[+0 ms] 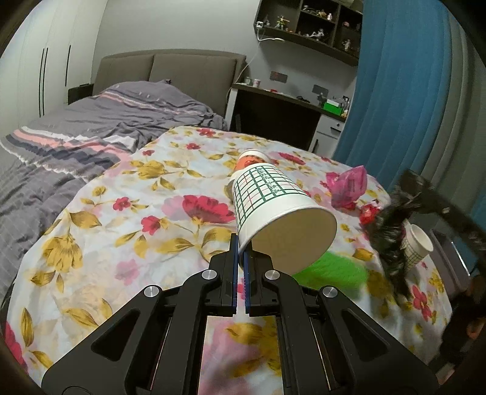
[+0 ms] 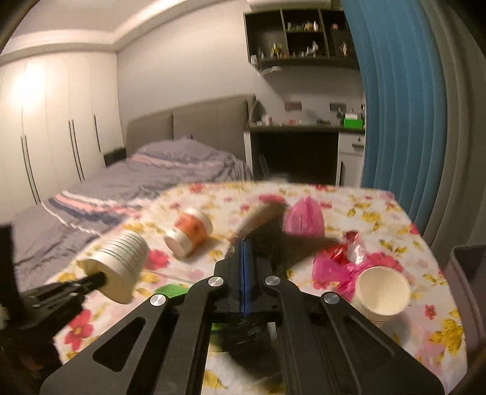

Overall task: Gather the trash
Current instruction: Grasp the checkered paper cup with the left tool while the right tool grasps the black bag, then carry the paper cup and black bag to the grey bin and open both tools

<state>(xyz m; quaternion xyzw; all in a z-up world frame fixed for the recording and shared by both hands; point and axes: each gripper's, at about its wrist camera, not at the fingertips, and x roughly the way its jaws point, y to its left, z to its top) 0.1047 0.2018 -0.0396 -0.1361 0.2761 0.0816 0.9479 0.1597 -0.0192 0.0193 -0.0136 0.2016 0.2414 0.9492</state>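
Observation:
My left gripper (image 1: 242, 243) is shut on the rim of a white paper cup with a green grid (image 1: 273, 203) and holds it above the floral table (image 1: 121, 231). The same cup (image 2: 121, 264) shows at the left of the right wrist view. My right gripper (image 2: 244, 243) is shut on a black plastic bag (image 2: 273, 240); the bag (image 1: 391, 224) looks blurred in the left wrist view. On the table lie an orange-and-white tub (image 2: 189, 232), a pink wrapper (image 2: 303, 218), a red wrapper (image 2: 337, 252), another paper cup (image 2: 381, 291) and something green (image 1: 331, 270).
A bed with grey striped bedding (image 1: 91, 130) stands left of the table. A desk (image 1: 282, 112) and wall shelves (image 1: 309, 24) are behind. A blue curtain (image 1: 395, 91) hangs at the right. A grey bin (image 2: 467, 273) stands at the table's right edge.

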